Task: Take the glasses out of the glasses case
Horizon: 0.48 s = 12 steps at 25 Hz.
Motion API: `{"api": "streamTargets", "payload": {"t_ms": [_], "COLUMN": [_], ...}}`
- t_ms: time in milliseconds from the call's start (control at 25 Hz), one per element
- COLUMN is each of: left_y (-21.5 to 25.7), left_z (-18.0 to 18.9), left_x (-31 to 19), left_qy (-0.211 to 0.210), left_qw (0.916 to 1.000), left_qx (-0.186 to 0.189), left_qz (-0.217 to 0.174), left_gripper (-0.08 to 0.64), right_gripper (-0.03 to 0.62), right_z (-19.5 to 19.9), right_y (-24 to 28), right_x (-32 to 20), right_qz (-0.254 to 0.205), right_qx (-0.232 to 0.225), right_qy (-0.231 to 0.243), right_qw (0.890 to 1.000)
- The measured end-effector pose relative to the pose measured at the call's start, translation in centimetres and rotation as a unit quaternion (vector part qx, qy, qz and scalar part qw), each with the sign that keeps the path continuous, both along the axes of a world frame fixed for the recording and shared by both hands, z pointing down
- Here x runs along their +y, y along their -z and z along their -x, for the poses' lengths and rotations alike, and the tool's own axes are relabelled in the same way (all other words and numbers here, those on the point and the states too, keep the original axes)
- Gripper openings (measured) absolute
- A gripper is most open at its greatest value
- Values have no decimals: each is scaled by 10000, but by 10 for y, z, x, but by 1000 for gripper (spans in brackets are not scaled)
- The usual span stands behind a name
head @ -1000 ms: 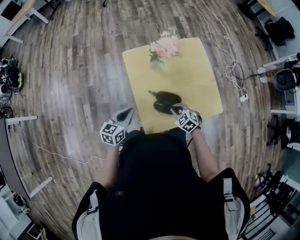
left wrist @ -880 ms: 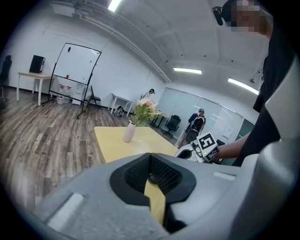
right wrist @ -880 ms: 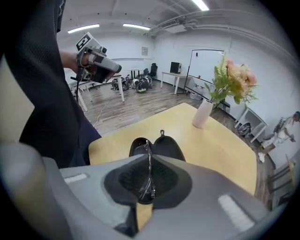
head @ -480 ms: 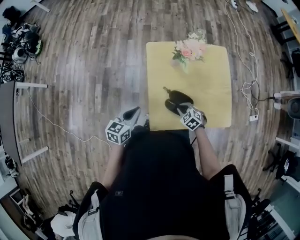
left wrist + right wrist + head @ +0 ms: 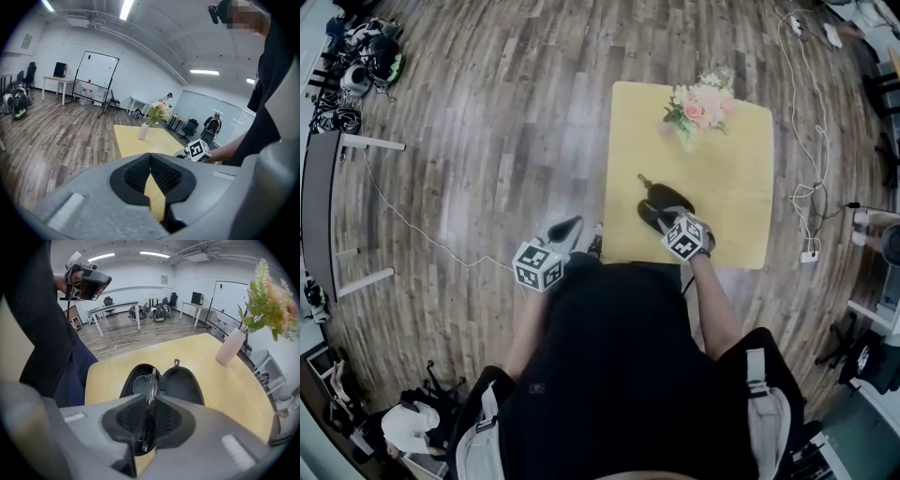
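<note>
Head view swung left, table (image 5: 741, 206), flowers (image 5: 703, 105), glasses case (image 5: 666, 199) now further right

Yellow table (image 5: 736, 211) with open glasses case (image 5: 661, 199) and flower vase (image 5: 698, 114)

readable text: none | left gripper (image 5: 570, 226) cube (image 5: 538, 266), 8 o'clock: square code pattern, no letters | right gripper (image 5: 664, 219) cube (image 5: 682, 239), 3 o'clock: likewise | whiteboard (image 5: 97, 75), 10 o'clock: possibly marks, illegible

This is an open office or lab room. It has a wood-plank floor (image 5: 487, 122), a whiteboard (image 5: 97, 74) on a stand, white desks (image 5: 112, 310), office chairs (image 5: 191, 127) and ceiling strip lights (image 5: 205, 72). Cables (image 5: 807, 192) trail over the floor beside the yellow bench (image 5: 741, 216).
</note>
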<state>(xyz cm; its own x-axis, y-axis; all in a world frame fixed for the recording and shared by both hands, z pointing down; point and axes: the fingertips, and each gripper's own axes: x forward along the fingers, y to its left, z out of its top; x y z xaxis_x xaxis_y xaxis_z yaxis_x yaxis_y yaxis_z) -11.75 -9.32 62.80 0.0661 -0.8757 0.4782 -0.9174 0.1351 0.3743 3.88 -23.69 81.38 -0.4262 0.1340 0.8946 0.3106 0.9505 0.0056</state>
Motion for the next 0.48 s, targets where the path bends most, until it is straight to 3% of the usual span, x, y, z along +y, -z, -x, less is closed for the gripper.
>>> {"api": "streamTargets", "payload": {"t_ms": [480], "left_y": [1], "left_z": [0], "left_x": [10], "left_qy": [56], "left_qw": [9999], "left_qx": [-35], "left_qz": [79], "left_gripper": [11], "right_gripper": [26], "right_z": [0], "right_y": [-9], "right_x": [1], "right_qz": [17], "right_qx": [49], "right_qy": [-154], "right_qw": [9999]}}
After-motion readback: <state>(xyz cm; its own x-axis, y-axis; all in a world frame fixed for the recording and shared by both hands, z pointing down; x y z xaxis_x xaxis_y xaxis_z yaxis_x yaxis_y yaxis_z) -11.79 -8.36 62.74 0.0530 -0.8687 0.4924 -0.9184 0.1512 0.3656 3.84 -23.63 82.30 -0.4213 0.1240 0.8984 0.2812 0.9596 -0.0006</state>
